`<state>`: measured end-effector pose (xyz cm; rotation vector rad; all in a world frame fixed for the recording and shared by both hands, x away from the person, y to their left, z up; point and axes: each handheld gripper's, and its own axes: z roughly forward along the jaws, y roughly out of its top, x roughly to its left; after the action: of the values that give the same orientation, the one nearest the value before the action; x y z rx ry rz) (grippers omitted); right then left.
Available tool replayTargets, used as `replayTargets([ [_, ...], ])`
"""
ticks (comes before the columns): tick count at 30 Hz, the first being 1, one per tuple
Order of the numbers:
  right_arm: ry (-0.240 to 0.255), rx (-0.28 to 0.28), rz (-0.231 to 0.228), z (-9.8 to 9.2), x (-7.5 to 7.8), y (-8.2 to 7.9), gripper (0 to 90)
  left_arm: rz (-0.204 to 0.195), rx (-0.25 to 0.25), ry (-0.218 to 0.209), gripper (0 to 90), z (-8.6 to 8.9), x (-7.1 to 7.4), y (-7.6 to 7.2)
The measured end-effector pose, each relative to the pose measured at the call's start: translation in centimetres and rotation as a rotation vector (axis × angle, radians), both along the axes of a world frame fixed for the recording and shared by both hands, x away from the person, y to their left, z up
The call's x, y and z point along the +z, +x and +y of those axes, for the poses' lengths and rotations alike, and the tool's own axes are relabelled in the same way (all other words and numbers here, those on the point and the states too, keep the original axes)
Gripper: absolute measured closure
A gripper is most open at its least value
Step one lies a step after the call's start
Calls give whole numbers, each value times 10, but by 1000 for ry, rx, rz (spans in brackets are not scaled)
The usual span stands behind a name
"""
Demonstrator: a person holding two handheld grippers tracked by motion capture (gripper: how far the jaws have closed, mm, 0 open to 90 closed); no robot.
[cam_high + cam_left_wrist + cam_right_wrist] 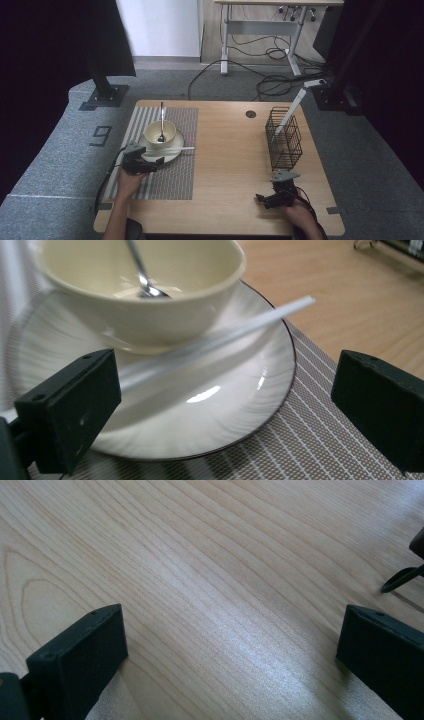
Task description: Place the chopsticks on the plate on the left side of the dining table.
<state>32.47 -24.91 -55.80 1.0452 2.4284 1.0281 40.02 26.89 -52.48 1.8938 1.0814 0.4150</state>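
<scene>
grey carpet surrounds the light wooden surface (225, 150), where a striped woven placemat (172, 170) covers the left part. on the mat i see a round white plate with a dark rim (240, 410), and on it a cream ceramic bowl (140, 295) with a metal spoon (142, 275) leaning inside. a thin white stick (235, 330) lies across the plate just beside the bowl, one end jutting past the rim. i hold my left tool (145, 164) at the plate's near edge, its jaws wide apart, with the stick between them but not touched. my right tool (272, 197) rests low over bare wood near the front right, jaws also apart and gripping nothing. a black wire basket (284, 137) stands just behind it, with another white stick (292, 107) propped inside.
</scene>
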Motion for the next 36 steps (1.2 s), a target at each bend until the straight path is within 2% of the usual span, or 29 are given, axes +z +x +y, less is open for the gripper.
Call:
replayTargets([
  [2, 0, 0, 0, 0, 0, 0, 0, 0, -14, 28, 0, -6, -2, 1],
  [7, 0, 0, 0, 0, 0, 0, 0, -1, -27, 62, 0, -13, -5, 5],
  [16, 0, 0, 0, 0, 0, 0, 0, 4, -30, 75, 0, -14, -8, 7],
  [21, 0, 0, 0, 0, 0, 0, 0, -23, -37, 55, 0, -12, 3, -2],
  [27, 0, 1, 0, 0, 0, 0, 0, -54, -67, 84, 0, -16, 15, -19],
  [32, 0, 1, 0, 0, 0, 0, 0, -57, -108, 77, 0, -19, 21, -32],
  [36, 0, 2, 0, 0, 0, 0, 0, -37, -158, 70, 0, -24, 21, -40],
])
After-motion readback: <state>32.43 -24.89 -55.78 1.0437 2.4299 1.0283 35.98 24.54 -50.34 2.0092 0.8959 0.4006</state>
